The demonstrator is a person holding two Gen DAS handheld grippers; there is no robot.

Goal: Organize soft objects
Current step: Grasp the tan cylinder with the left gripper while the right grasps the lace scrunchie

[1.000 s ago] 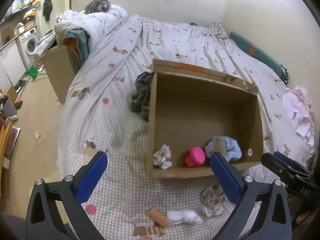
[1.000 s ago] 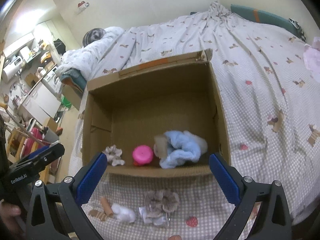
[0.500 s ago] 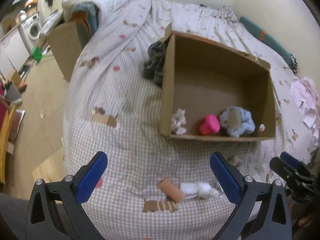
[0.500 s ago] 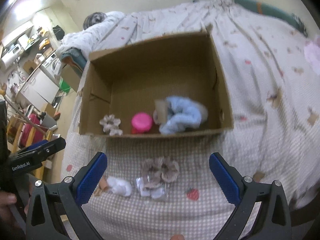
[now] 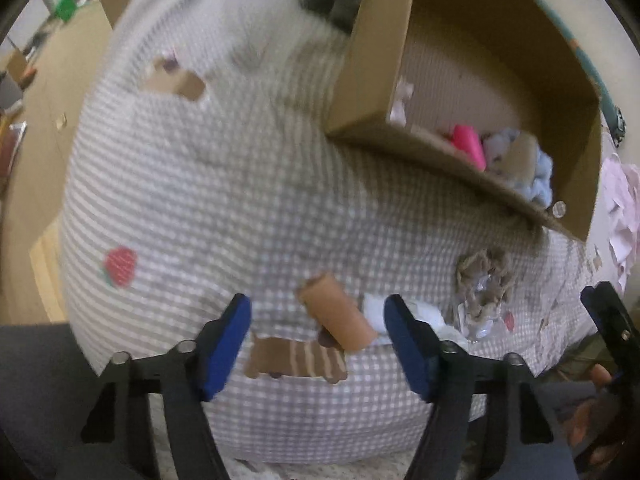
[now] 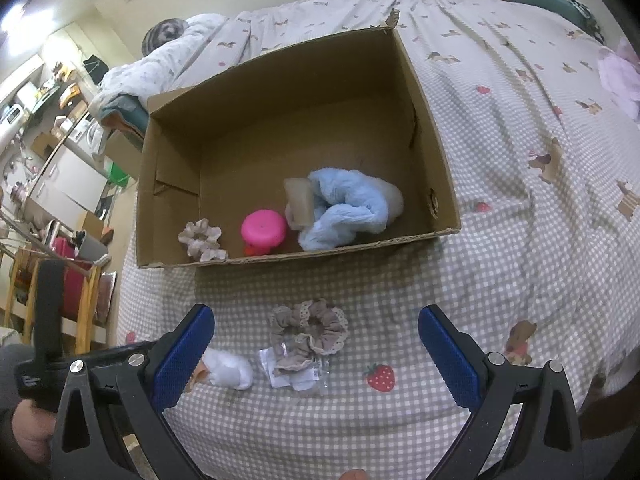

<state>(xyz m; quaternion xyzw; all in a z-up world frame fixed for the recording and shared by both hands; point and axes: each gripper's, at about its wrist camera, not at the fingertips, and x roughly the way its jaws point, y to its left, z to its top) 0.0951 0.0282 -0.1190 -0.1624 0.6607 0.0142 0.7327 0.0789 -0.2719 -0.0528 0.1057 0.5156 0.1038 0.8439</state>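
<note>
While on the bed: brown roll (image 5: 338,322) between parted left gripper (image 5: 318,334) fingers
Right gripper (image 6: 316,346): spread wide, empty, above scrunchie (image 6: 308,330)
Box (image 6: 436,136): near rim just beyond

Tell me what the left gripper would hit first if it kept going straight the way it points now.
Most likely the brown roll lying on the checked bedspread, which sits between the open fingers of the left gripper. The view is blurred, so depth is uncertain.

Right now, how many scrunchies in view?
2. One beige scrunchie inside the cardboard box, front left; one lace-trimmed scrunchie on the bedspread before it. Others may be hidden.
</note>
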